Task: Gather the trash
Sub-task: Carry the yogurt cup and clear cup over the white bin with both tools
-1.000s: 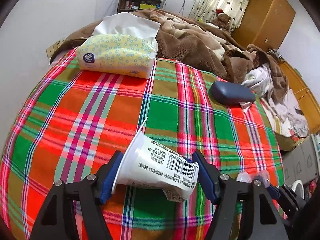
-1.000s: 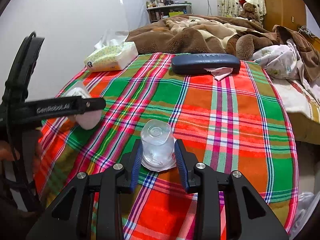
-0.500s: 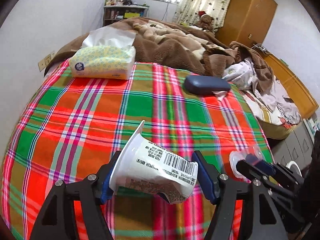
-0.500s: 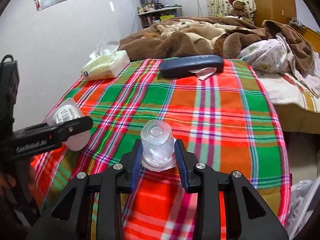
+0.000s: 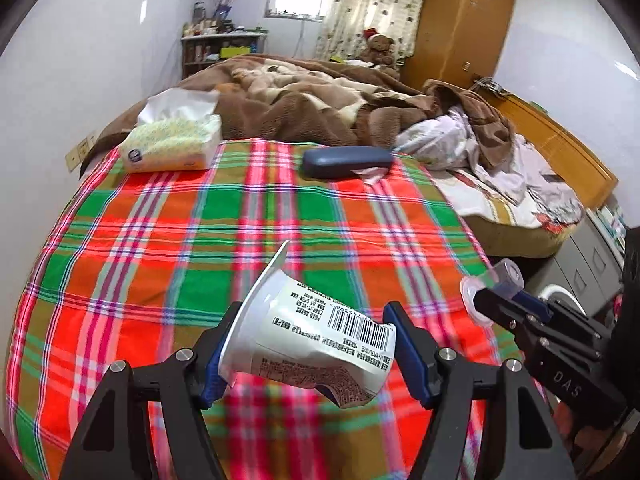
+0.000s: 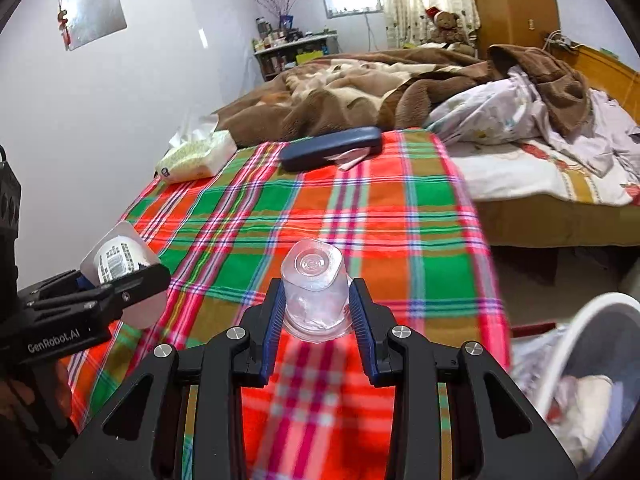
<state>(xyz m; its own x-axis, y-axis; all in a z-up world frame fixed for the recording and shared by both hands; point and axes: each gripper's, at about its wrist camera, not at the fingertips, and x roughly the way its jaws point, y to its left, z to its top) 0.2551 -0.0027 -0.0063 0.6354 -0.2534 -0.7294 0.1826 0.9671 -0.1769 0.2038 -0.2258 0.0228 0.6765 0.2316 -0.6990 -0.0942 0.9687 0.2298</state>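
Observation:
My left gripper (image 5: 310,354) is shut on a crushed white yoghurt cup (image 5: 308,336) with a barcode label, held sideways above the plaid cloth (image 5: 168,240). A small clear plastic cup (image 6: 314,288) sits upside down between the blue pads of my right gripper (image 6: 316,312), which is shut on it. Each gripper shows in the other's view: the right gripper (image 5: 496,300) with its clear cup (image 5: 492,284) at the right, the left gripper (image 6: 120,280) with the yoghurt cup (image 6: 116,258) at the left. A crumpled tissue (image 5: 370,174) lies by the dark blue case (image 5: 346,162).
A white waste bin (image 6: 580,364) with rubbish inside stands on the floor at the lower right, beyond the cloth's edge. A tissue pack (image 5: 172,142) lies at the far left of the cloth. A brown blanket (image 5: 304,100) and rumpled bedding (image 6: 532,136) cover the bed behind.
Both grippers have risen and pulled back from the cloth with their cups, swinging to the right. The waste bin has come into the right wrist view.

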